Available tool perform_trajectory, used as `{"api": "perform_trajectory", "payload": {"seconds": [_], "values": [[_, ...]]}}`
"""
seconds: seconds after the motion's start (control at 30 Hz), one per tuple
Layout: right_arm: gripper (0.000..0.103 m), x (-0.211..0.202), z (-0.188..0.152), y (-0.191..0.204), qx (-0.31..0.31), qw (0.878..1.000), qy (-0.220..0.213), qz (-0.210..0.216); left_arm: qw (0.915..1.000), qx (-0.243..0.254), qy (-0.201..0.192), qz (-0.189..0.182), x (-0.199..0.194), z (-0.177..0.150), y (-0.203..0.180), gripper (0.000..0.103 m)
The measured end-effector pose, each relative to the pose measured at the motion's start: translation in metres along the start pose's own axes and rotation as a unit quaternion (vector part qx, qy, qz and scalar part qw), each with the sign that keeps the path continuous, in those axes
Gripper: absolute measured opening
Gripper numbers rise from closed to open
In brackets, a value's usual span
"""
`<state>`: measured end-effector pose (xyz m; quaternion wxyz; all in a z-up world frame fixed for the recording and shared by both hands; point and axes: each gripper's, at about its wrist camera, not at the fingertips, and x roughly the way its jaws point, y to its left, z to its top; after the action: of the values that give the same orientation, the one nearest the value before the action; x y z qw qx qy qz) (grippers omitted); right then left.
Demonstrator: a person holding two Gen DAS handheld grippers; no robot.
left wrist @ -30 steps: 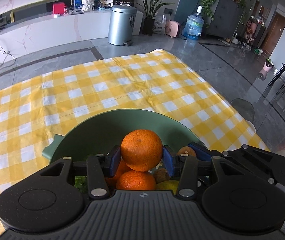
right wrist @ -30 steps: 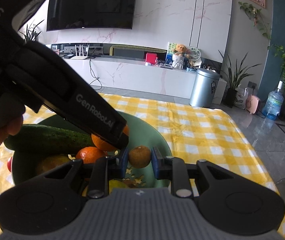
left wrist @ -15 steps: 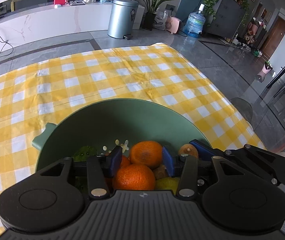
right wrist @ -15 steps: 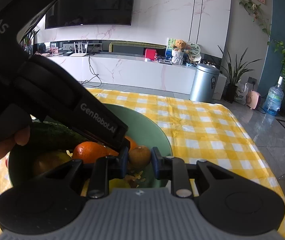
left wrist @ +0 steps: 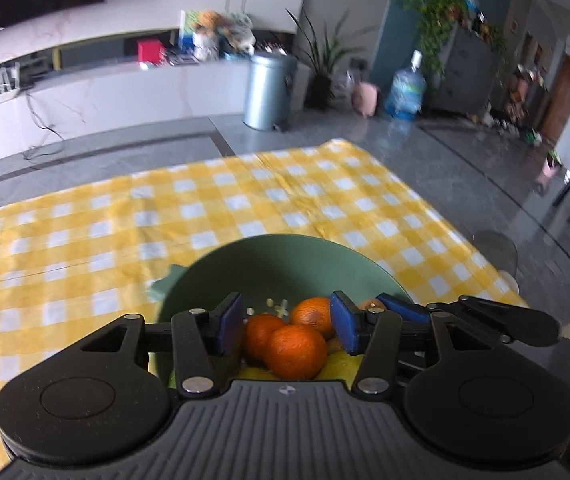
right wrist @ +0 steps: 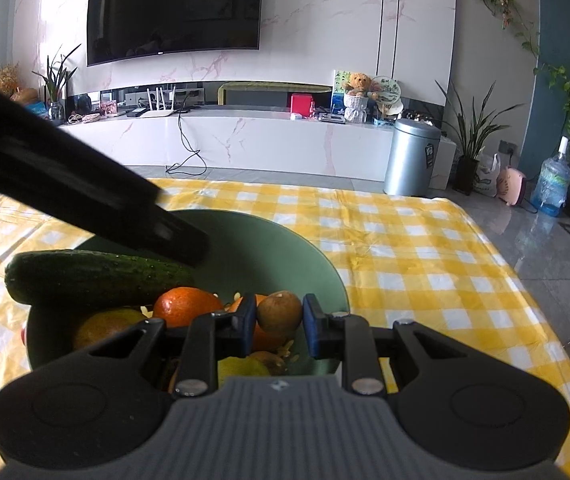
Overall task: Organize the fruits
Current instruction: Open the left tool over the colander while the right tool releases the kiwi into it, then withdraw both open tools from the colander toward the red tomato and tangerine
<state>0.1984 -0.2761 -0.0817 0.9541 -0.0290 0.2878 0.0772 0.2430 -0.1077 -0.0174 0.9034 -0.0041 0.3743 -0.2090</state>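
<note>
Blue-padded fingers (left wrist: 229,322) of the left gripper (left wrist: 287,322) stand about half apart and are opening, with nothing pressed between them; three oranges (left wrist: 295,350) lie in the gap below, loose in the green bowl (left wrist: 277,264). The nearest orange sits just under the midpoint of the fingers, a second is to its left close to the left pad, and a third lies further ahead beside the right pad. Yellowish fruit shows under the oranges, nearer the gripper body.

In the right wrist view the right gripper (right wrist: 279,322) has its fingers (right wrist: 248,322) drawn narrow and clamped on a small brown round fruit (right wrist: 279,312), which both pads touch on its sides. It is held above the bowl's contents (right wrist: 285,248). Left of these fingers lies another orange (right wrist: 187,306), and beyond it a dark green cucumber (right wrist: 97,276) rests across the bowl's left rim. A yellow-green fruit (right wrist: 105,326) lies further left and a yellow one (right wrist: 245,368) sits just under the fingers. The black body of the left gripper (right wrist: 85,208) crosses above the cucumber from the upper left, its tip over the bowl.

The bowl stands on a counter covered with a yellow and white checked cloth (right wrist: 425,256), stretching ahead and to the right of the fingers.

No writing can be read on either gripper in these views; a dark sticker on the grey bin (right wrist: 411,158) far ahead is too small to read.
</note>
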Motion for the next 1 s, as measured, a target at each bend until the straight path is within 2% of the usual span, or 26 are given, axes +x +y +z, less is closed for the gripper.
{"api": "perform_trajectory", "payload": {"seconds": [0.3,0.5,0.63,0.8,1.0], "values": [[0.022,0.003,-0.002,0.004,-0.006,1.000,0.012,-0.002,0.9968,-0.057,-0.044,0.036,-0.049,-0.028,0.023,0.061],[0.024,0.000,-0.004,0.005,-0.004,1.000,0.010,-0.010,0.9934,-0.087,-0.055,0.050,-0.071,-0.045,0.039,0.061],[0.035,-0.004,-0.005,0.006,-0.004,1.000,0.000,-0.014,0.9921,-0.098,-0.052,0.058,-0.079,-0.058,0.047,0.061],[0.040,-0.017,-0.007,0.010,-0.003,1.000,-0.019,-0.020,0.9910,-0.108,-0.049,0.062,-0.089,-0.073,0.054,0.061],[0.051,-0.049,-0.012,0.018,0.008,0.998,-0.063,-0.025,0.9909,-0.109,-0.049,0.061,-0.101,-0.092,0.059,0.063]]}}
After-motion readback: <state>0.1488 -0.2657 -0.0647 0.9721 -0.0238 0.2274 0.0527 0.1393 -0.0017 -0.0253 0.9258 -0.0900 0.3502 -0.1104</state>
